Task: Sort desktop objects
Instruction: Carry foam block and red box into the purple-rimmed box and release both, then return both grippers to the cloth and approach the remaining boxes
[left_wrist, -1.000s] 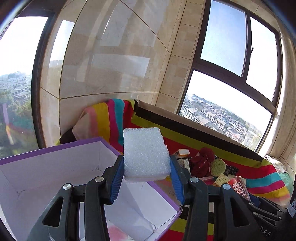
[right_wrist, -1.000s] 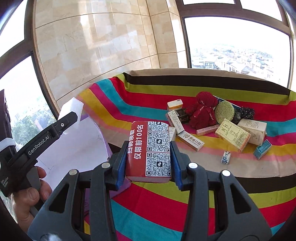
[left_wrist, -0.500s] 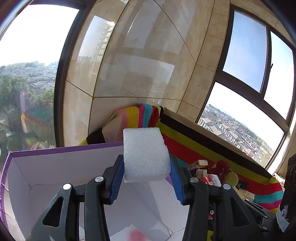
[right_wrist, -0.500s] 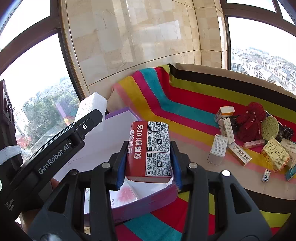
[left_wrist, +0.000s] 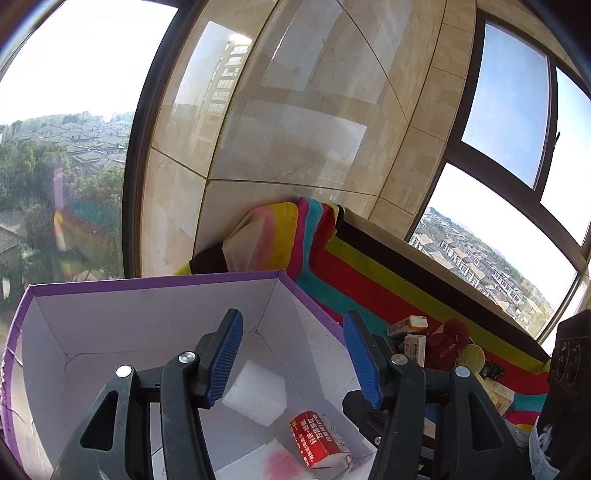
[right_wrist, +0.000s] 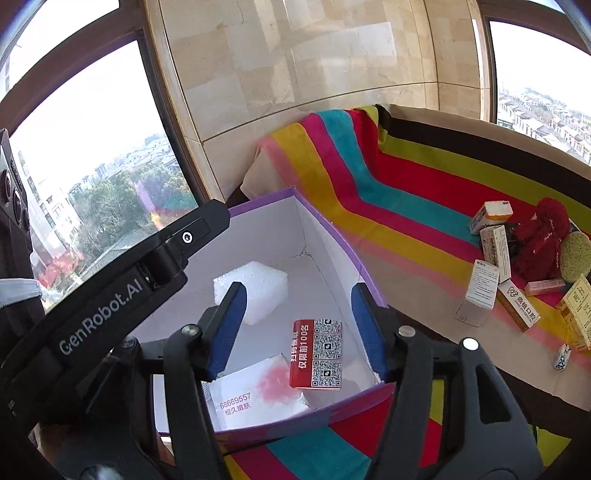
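Below both tools sits the purple box (right_wrist: 332, 236), white inside, on the striped cloth (right_wrist: 406, 206). Left gripper (left_wrist: 293, 358): jaws have just been opening, now spread, nothing between them; the foam block (left_wrist: 255, 391) it was pinching a second ago now lies on the box floor, just under and ahead of its left pad. Right gripper (right_wrist: 297, 328): jaws have just been opening too, spread, empty; the red QR-code pack (right_wrist: 317, 354) it carried has dropped into the box and lies between and below its fingers, not touched by either pad. So two items count as sorted, both hands free for another pick.

Box contents: foam block toward the far side, red pack nearer the front wall, plus a white-and-pink packet (right_wrist: 258, 391) lying flat beneath the right tool, the red pack partly resting on it.

Off to the right of the right gripper, well apart from the box, unsorted small cartons (right_wrist: 493, 251), a red plush toy (right_wrist: 543, 240) and a green round pad (right_wrist: 576, 254) remain on the cloth.
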